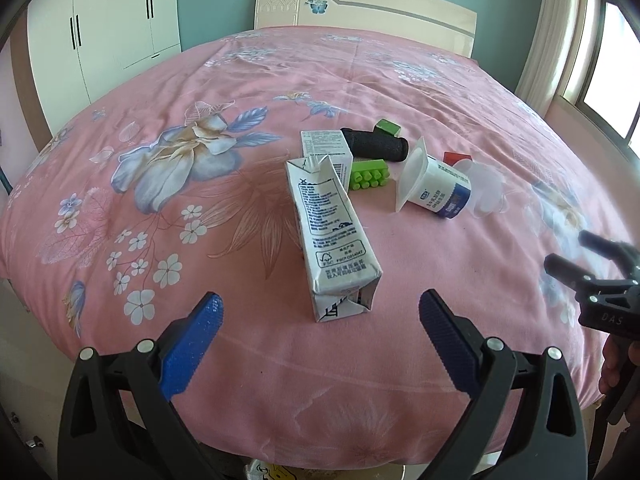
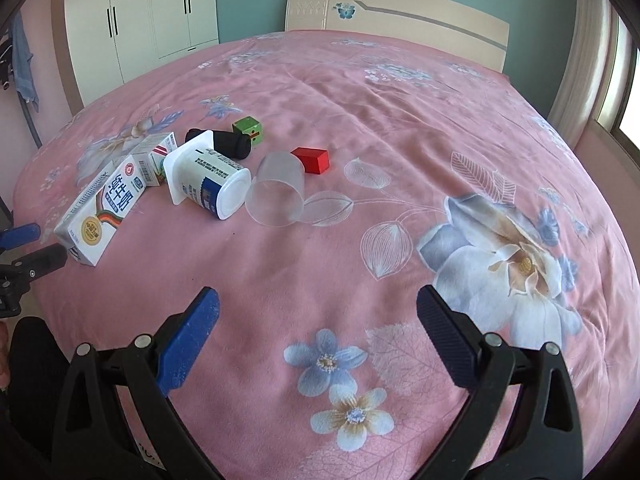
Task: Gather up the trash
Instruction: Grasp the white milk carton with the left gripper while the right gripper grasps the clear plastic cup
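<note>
A long white milk carton lies on the pink bed, just ahead of my open, empty left gripper; it also shows in the right wrist view. Behind it lie a smaller carton, a white yogurt cup on its side and a clear plastic cup. My right gripper is open and empty over bare bedspread, some way short of the clear cup. It shows at the right edge of the left wrist view.
Among the trash lie a green toy brick, a black foam roller, a green cube and a red block. The headboard stands at the far end, wardrobes at the left, a window at the right.
</note>
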`<state>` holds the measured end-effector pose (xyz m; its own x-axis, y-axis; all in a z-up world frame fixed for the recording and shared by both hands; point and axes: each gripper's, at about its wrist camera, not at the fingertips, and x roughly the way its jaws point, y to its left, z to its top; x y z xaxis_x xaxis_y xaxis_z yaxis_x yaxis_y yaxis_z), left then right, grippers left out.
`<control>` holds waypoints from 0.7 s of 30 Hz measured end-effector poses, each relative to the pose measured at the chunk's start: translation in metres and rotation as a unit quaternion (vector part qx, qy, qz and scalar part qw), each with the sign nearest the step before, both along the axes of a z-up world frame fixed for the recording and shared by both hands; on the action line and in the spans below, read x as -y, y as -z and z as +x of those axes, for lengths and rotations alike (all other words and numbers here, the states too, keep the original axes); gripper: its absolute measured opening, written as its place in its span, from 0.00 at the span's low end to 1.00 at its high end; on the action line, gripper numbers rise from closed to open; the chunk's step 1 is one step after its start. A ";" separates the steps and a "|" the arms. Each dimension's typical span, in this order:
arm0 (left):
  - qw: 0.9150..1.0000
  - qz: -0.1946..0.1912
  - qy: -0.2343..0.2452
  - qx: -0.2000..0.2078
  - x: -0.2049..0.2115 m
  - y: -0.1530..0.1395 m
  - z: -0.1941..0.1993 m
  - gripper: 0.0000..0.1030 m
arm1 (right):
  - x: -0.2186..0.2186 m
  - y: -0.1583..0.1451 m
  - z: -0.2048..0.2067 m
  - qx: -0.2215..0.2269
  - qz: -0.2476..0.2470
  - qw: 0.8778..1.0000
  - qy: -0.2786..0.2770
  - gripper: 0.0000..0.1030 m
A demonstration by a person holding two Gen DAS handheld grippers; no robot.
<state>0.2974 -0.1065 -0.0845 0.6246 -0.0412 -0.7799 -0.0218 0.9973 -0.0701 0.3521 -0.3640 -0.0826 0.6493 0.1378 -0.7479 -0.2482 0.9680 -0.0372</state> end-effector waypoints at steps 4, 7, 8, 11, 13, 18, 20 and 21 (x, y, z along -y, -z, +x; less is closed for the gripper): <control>1.000 0.006 -0.014 -0.009 0.007 0.003 0.018 0.97 | -0.004 -0.002 0.022 0.003 -0.006 1.000 -0.010 0.94; 1.000 0.005 -0.020 -0.017 0.009 0.007 0.030 0.97 | -0.010 0.000 0.039 0.002 -0.016 1.000 -0.024 0.94; 0.999 0.006 -0.024 -0.019 0.010 0.008 0.033 0.97 | -0.013 0.002 0.045 0.002 -0.025 0.999 -0.026 0.94; 0.999 0.006 -0.031 -0.018 0.012 0.008 0.043 0.97 | -0.018 0.008 0.065 -0.001 -0.034 0.999 -0.028 0.94; 0.999 0.011 -0.033 -0.016 0.013 0.008 0.049 0.97 | -0.018 0.010 0.078 -0.004 -0.038 0.999 -0.024 0.94; 0.999 0.012 -0.035 -0.026 0.015 0.013 0.061 0.84 | -0.021 0.017 0.101 -0.015 -0.040 0.998 -0.035 0.83; 0.999 0.013 -0.039 -0.028 0.015 0.015 0.065 0.78 | -0.022 0.019 0.106 -0.019 -0.042 0.998 -0.035 0.74; 0.999 0.012 -0.041 -0.033 0.014 0.017 0.068 0.75 | -0.023 0.021 0.109 -0.024 -0.040 0.998 -0.038 0.73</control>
<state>0.3654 -0.1209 -0.1011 0.5727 0.0265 -0.8193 -0.1069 0.9934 -0.0426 0.4613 -0.3414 -0.1036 0.6025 0.1240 -0.7884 -0.3243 0.9407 -0.0999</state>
